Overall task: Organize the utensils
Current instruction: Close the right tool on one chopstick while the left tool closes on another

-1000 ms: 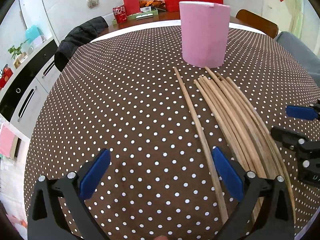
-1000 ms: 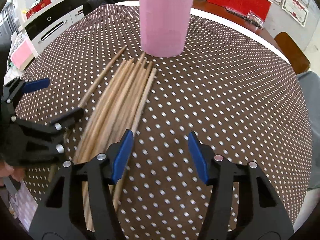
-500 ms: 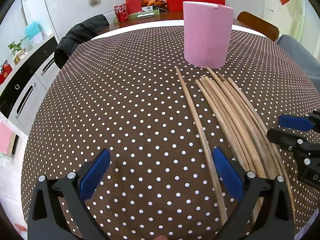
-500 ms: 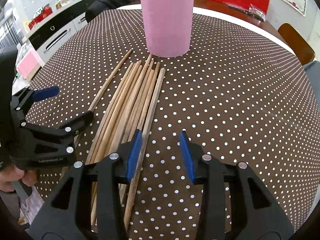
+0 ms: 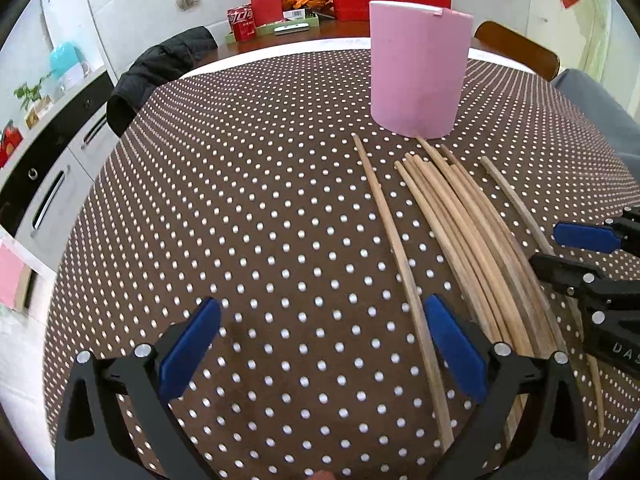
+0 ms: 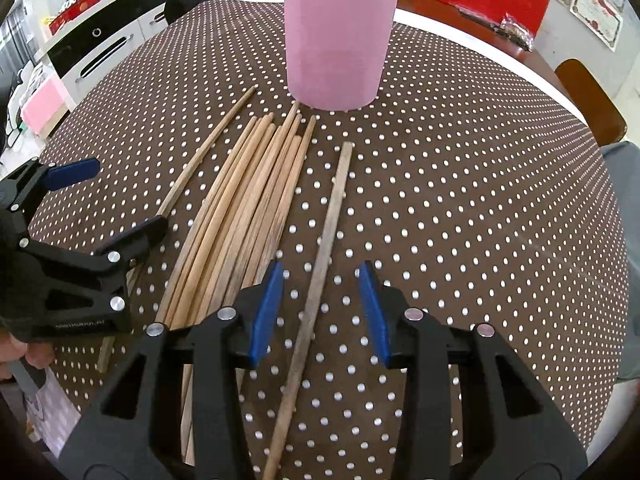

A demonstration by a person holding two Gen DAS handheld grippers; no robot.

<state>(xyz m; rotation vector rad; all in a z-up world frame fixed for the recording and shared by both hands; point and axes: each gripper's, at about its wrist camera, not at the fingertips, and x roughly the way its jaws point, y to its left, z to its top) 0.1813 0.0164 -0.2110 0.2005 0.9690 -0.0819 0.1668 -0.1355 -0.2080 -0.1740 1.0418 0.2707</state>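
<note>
A tall pink cup (image 5: 416, 72) (image 6: 340, 40) stands on the dotted brown tablecloth. In front of it lies a bundle of wooden chopsticks (image 5: 472, 232) (image 6: 248, 200). One loose chopstick (image 5: 392, 236) (image 6: 200, 156) lies left of the bundle. Another single chopstick (image 6: 334, 208) (image 5: 516, 204) lies apart on the right. It runs between the fingers of my right gripper (image 6: 320, 276) (image 5: 552, 248), whose pads stand clear of it on both sides. My left gripper (image 5: 320, 308) (image 6: 126, 196) is wide open over bare cloth, its right finger beside the left loose chopstick.
A dark jacket (image 5: 160, 68) hangs on a chair at the table's far left. A wooden chair back (image 5: 516, 48) stands at the far right. Red boxes and a can (image 5: 242, 22) sit on a side table behind. White cabinets (image 5: 52, 184) line the left.
The rightmost chopstick now lies apart from the bundle, between the right gripper's fingers, where before it lay against the bundle by the left finger. The right jaws narrowed. The left gripper stayed put.
</note>
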